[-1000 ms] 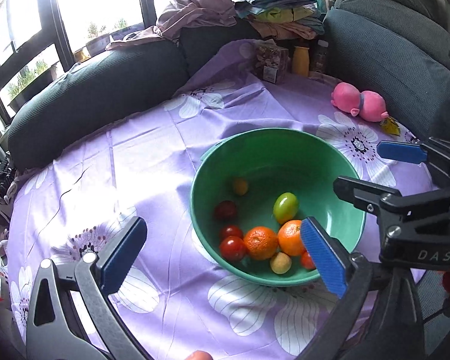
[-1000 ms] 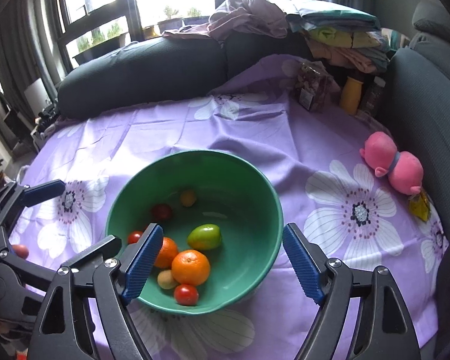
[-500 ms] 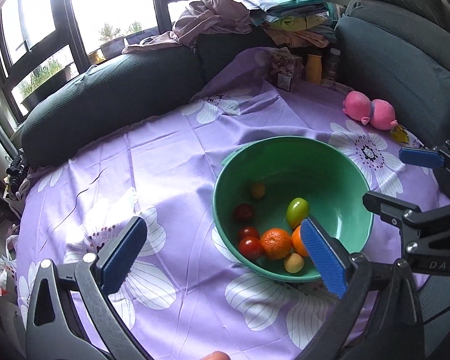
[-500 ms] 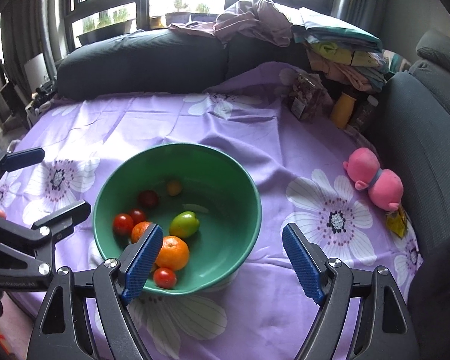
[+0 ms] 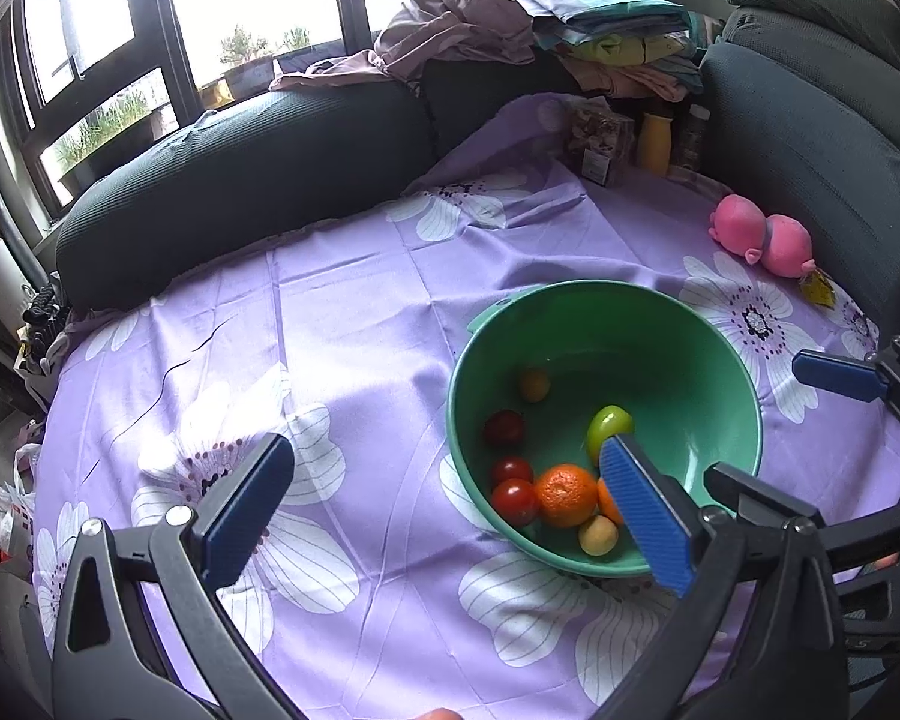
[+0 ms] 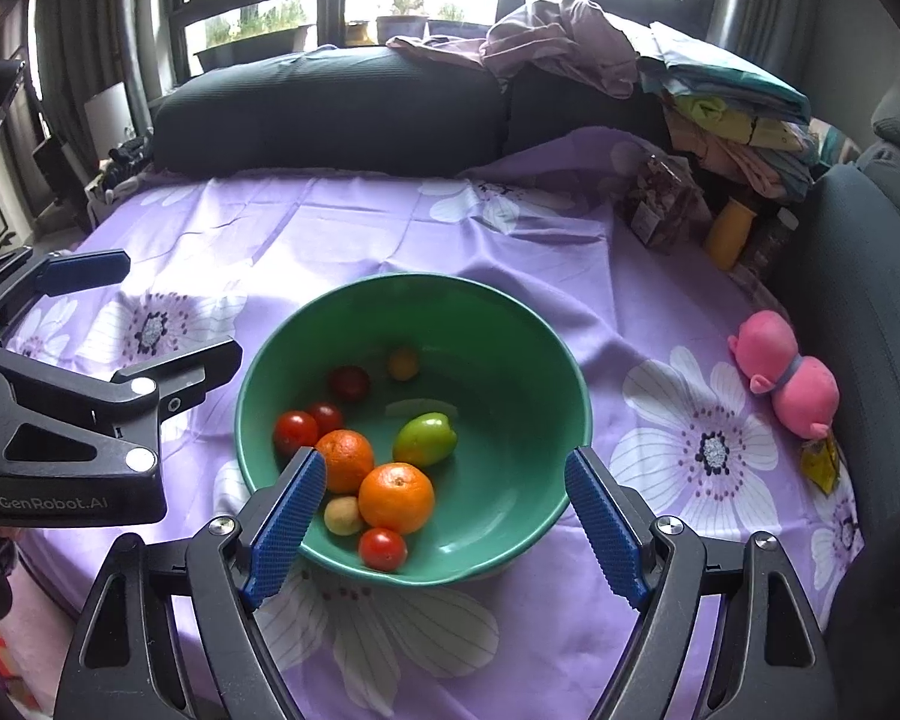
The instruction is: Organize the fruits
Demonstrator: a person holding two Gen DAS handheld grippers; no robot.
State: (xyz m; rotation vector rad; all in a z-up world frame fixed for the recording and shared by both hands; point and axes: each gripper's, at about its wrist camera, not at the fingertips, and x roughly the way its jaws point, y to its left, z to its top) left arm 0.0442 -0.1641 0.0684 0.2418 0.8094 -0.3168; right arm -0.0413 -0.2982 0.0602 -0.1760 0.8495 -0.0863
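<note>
A green bowl (image 6: 534, 360) stands on the purple flowered cloth and also shows in the left wrist view (image 5: 690, 324). It holds two oranges (image 6: 396, 498), a green fruit (image 6: 424, 439), several red tomatoes (image 6: 295, 432) and small yellow fruits (image 6: 342, 515). My right gripper (image 6: 444, 522) is open and empty, above the bowl's near rim. My left gripper (image 5: 444, 516) is open and empty, over the cloth left of the bowl. It also shows at the left in the right wrist view (image 6: 150, 324).
A pink plush toy (image 6: 792, 372) lies on the cloth at the right. A yellow bottle (image 6: 729, 234) and a packet (image 6: 660, 204) stand at the back right. Dark sofa cushions (image 6: 330, 108) with piled clothes (image 6: 630, 60) ring the table.
Both grippers have drawn back and up from the bowl, which now looks smaller and farther. Both stay open. The fruits have not moved.
</note>
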